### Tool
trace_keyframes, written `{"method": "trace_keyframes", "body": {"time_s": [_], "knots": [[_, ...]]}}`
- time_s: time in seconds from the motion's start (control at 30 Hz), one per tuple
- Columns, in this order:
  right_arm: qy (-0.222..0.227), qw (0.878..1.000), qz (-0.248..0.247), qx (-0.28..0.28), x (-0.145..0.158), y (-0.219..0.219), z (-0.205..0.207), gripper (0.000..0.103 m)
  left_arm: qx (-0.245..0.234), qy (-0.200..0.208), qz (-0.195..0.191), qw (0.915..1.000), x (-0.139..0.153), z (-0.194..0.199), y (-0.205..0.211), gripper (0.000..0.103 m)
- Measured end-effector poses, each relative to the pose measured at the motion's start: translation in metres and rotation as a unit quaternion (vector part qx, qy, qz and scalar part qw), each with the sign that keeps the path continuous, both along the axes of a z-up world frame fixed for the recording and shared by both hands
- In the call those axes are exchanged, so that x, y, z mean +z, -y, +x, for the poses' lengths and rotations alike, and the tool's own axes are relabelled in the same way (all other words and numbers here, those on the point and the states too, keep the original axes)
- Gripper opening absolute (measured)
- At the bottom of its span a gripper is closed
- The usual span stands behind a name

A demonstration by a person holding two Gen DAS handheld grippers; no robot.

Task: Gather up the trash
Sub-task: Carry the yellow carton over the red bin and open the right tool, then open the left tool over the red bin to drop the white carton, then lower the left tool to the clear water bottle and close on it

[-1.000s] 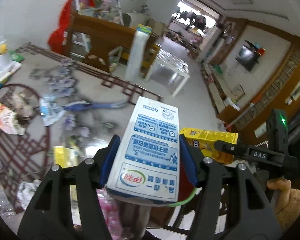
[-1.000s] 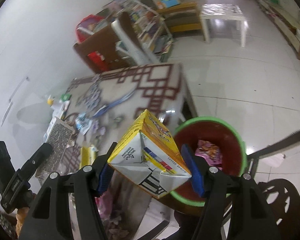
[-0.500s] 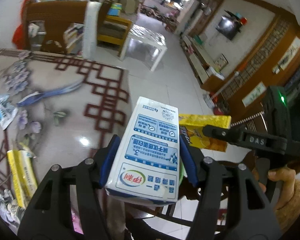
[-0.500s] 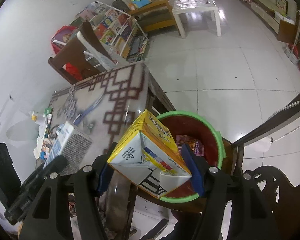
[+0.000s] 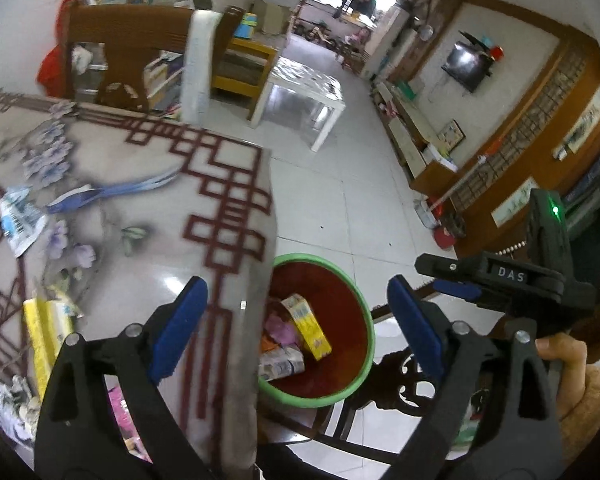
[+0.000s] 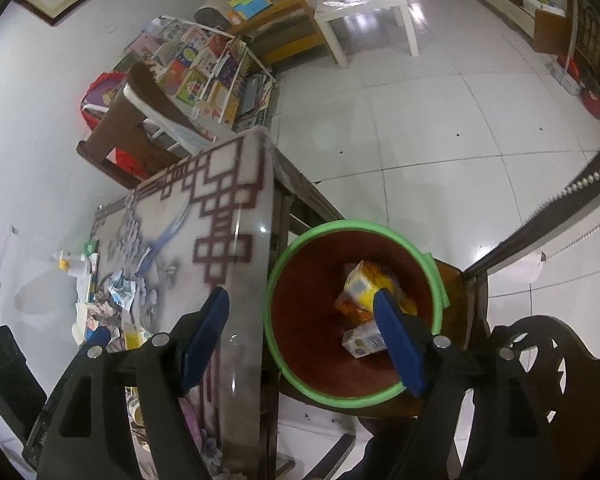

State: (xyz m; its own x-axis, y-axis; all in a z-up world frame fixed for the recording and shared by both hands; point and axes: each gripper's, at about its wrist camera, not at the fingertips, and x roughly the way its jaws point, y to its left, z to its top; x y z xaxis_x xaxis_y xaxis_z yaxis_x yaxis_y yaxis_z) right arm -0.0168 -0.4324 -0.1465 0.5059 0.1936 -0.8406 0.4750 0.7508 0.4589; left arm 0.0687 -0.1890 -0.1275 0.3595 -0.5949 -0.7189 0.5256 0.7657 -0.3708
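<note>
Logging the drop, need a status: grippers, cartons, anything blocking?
Left gripper and right gripper jaws just opened, empty. Yellow carton and white milk carton lie in green-rimmed red bucket. Nothing blocking.

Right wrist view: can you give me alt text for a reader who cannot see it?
The open, empty right tool hangs over a green-rimmed red bin holding a yellow carton and a white carton; its jaws have just been opening. To the left, a patterned table carries scattered wrappers.
</note>
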Motion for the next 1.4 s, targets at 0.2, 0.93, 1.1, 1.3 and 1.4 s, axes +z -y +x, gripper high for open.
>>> {"method": "trace_keyframes", "body": {"time_s": [0.2,0.93,1.1,1.3,1.4], "knots": [[0.002,0.999,0.001,0.035,0.001,-0.023,0.016,0.072,0.07,0.032,0.017,0.9968,0.011,-0.007,-0.057,0.089],[0.002,0.98,-0.023,0.197,0.009,-0.162,0.078,0.073,0.378,0.002,0.092,0.9211,-0.018,-0.029,-0.316,0.089],[-0.012,0.975,-0.026,0.22,0.001,-0.18,0.085,0.073,0.403,-0.04,0.125,0.906,-0.05,-0.022,-0.343,0.089],[-0.023,0.974,-0.027,0.225,-0.006,-0.184,0.093,0.073,0.42,-0.083,0.15,0.8911,-0.084,-0.013,-0.358,0.089],[-0.029,0.973,-0.026,0.228,-0.011,-0.186,0.097,0.074,0.436,-0.093,0.146,0.8833,-0.09,-0.009,-0.367,0.089]]}}
